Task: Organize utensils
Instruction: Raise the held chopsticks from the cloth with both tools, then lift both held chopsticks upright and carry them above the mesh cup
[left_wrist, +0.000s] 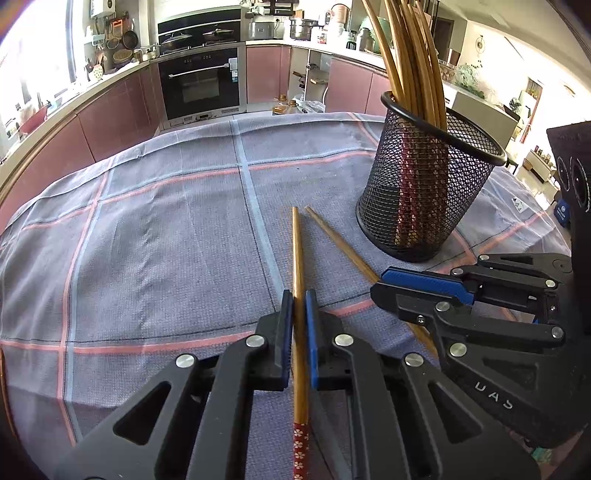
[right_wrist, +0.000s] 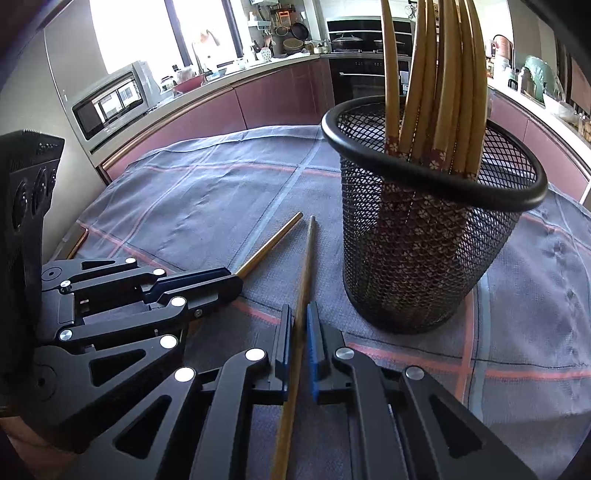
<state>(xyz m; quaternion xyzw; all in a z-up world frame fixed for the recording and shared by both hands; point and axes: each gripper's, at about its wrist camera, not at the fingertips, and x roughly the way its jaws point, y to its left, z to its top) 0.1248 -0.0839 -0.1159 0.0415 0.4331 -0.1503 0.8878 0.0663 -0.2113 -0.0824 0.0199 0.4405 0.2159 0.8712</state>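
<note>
Both tools (left_wrist: 298, 295) (right_wrist: 300, 312) each clamp a chopstick (left_wrist: 296, 251) (right_wrist: 309, 251).

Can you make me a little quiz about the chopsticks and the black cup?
1. True or false: the mesh cup lies tipped over.
2. How many chopsticks are held outside the cup?
3. What covers the table: A bare wood, B checked cloth, C newspaper?

Key:
1. False. It stands upright with chopsticks in it.
2. Two. The left gripper has its jaws shut on one chopstick, and the right gripper on the other chopstick.
3. B.
</note>
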